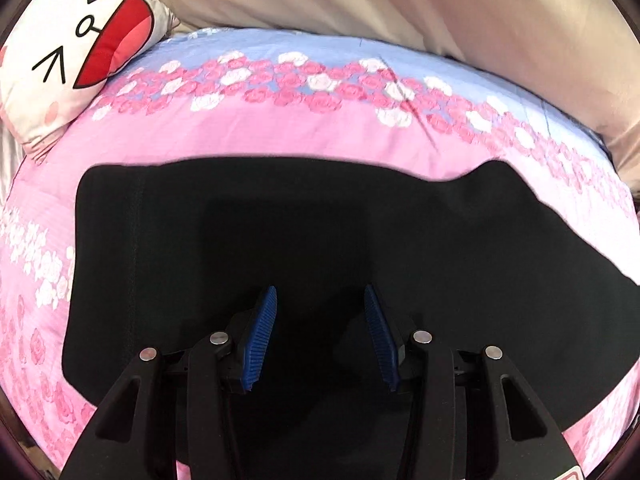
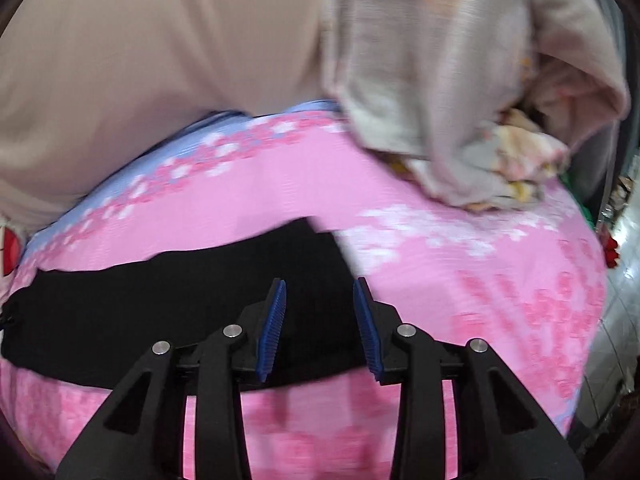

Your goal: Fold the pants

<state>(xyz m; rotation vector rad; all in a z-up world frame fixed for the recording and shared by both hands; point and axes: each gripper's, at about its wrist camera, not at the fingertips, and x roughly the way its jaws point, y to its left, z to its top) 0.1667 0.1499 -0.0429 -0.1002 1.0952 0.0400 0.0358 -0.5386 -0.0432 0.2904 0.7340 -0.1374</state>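
Pants (image 1: 320, 240) lie flat beneath left claw (image 1: 320, 300) and right claw (image 2: 320, 292), both part-open, empty; no writing.

Cartoon-face pillow (image 1: 76, 60) on floral bedsheet (image 1: 280, 128); blurred, maybe crumpled blanket (image 2: 460, 92).

Black pants (image 1: 320, 232), pink rose-print sheet (image 1: 248, 136), blue-padded tongs (image 1: 320, 300)

Right claw (image 2: 320, 292) parted above black pants (image 2: 160, 312), pink bedspread (image 2: 460, 300).
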